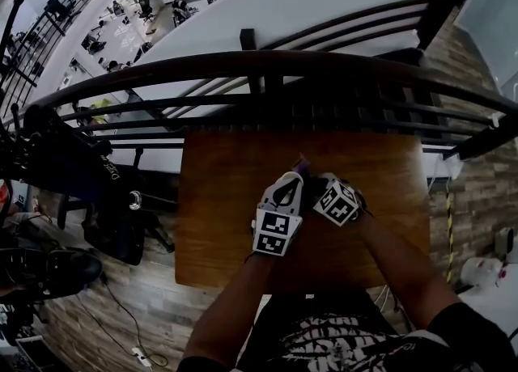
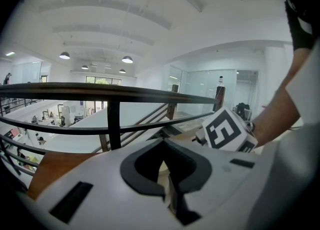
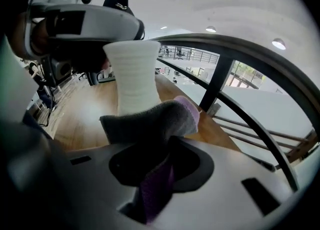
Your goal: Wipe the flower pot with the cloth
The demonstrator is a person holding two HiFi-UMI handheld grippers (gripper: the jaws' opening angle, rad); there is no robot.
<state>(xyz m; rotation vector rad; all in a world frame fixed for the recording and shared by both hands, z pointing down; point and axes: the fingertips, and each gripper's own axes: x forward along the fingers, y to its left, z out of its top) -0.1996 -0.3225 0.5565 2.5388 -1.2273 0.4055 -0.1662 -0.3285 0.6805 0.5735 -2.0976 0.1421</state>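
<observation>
White ribbed flower pot [image 3: 134, 81], standing upright near the middle of the wooden counter [image 1: 218, 200], just this side of the dark railing [image 1: 267, 67]. From above you barely see it, because both hands are crowded over it.

Left claw [image 2: 167, 179] comes in at the rim from that side. Jaws nearly together, and it looks to me like they're pinching the pot's lip to steady it; there's a pale sliver between them.

Now the cloth [image 3: 160, 119]: grey with a purple edge, bunched into a wad and clamped in the right claw [image 3: 160, 169], jaws part closed on the fabric, with a purple tail trailing back through them.

Here's the bit that matters. The pot sits straight ahead of the right claw, a touch to its left, long axis vertical, and the wad is right across its lower wall. Touching or just short of it, I can't say from here. The right hand's the wiping hand, and I'd expect a stroke up or round that ribbed side. Push too hard and the pot could tip against the left claw's hold.
</observation>
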